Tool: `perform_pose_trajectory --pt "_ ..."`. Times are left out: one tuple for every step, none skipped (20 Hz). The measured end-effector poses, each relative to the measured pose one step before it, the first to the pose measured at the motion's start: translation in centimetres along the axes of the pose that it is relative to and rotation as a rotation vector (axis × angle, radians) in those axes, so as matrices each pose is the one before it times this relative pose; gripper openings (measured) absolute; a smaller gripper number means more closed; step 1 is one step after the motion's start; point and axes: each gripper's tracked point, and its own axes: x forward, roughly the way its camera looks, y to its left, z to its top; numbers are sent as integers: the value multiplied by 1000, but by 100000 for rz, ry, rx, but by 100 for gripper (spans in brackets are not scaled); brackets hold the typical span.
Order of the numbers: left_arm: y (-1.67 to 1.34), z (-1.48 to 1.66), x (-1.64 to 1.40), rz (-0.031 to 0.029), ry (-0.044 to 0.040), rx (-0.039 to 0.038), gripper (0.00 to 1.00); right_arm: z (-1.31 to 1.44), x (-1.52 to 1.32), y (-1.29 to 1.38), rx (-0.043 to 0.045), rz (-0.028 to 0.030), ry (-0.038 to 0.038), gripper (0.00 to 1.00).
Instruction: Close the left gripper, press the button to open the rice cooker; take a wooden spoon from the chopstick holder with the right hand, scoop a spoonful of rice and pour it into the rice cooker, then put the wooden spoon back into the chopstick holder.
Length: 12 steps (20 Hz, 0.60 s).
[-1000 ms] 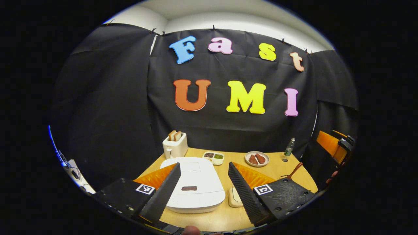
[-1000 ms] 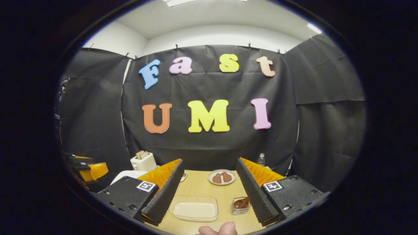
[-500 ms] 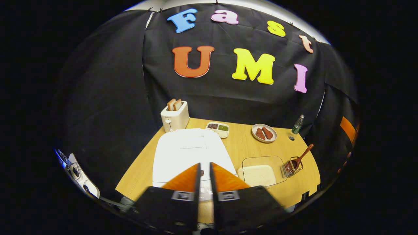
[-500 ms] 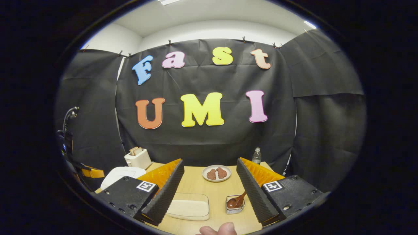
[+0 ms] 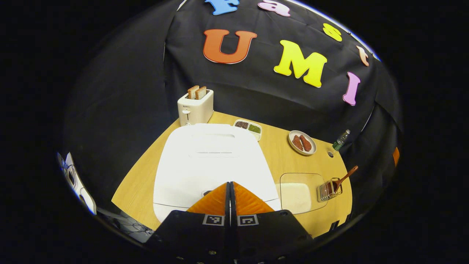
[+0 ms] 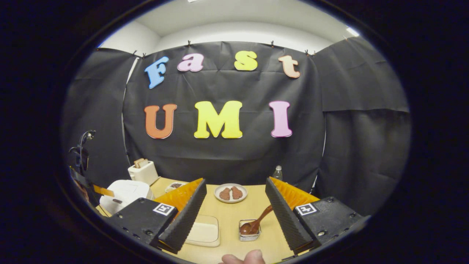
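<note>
The white rice cooker (image 5: 209,157) lies lid-down-shut right under my left gripper (image 5: 230,184), whose fingers are pressed together with nothing between them, tips over the cooker's front edge. A dark button spot (image 5: 207,191) peeks out beside the fingers. In the right gripper view the cooker (image 6: 122,190) sits far left. My right gripper (image 6: 235,180) stands open above the table. Ahead between its fingers is the wire chopstick holder (image 6: 249,233) with the wooden spoon (image 6: 258,222) leaning in it. The clear rice container (image 6: 203,233) lies left of the holder.
A toaster (image 5: 195,106) with bread, a small two-part dish (image 5: 248,128), a plate of meat (image 5: 301,143) and a bottle (image 5: 340,139) line the back of the wooden table (image 5: 146,172). A thumb (image 6: 243,258) shows at the bottom of the right gripper view.
My left gripper has gone from wide open to shut, risen and tilted down over the cooker's front. The right gripper stays open; the holder and spoon have come between its fingers.
</note>
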Motion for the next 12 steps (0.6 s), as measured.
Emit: perform_pose_trajectory --pt "202 4 318 476 168 167 0 -200 201 23 650 744 996 100" --pt "91 10 435 282 471 117 0 -188 269 -202 764 147 682 100" --pt "298 -156 305 598 969 -89 0 -49 340 -173 479 -197 706 100" --pt "120 -110 296 86 848 -450 0 -134 227 -135 548 -103 530 100" --pt "94 -276 182 -60 1074 -343 0 -16 286 -92 476 -451 532 100" --pt "74 -447 274 21 1400 77 0 -155 321 -150 800 -801 1029 100" --pt "155 -331 220 -111 1116 191 0 -75 235 -150 1053 -452 822 100" --pt "-1 -288 107 -63 1259 55 0 64 154 136 1752 859 8 100" --pt "-10 -509 62 -150 1951 -290 0 151 168 80 1539 198 -157 100" --pt "68 82 44 -305 -771 -215 0 -81 218 -294 718 -856 56 100" --pt "-15 -404 227 -573 1801 -854 0 21 -63 -36 126 -263 -213 100" --pt "194 -878 -107 129 3834 -2188 0 104 110 161 33 -279 -189 100"
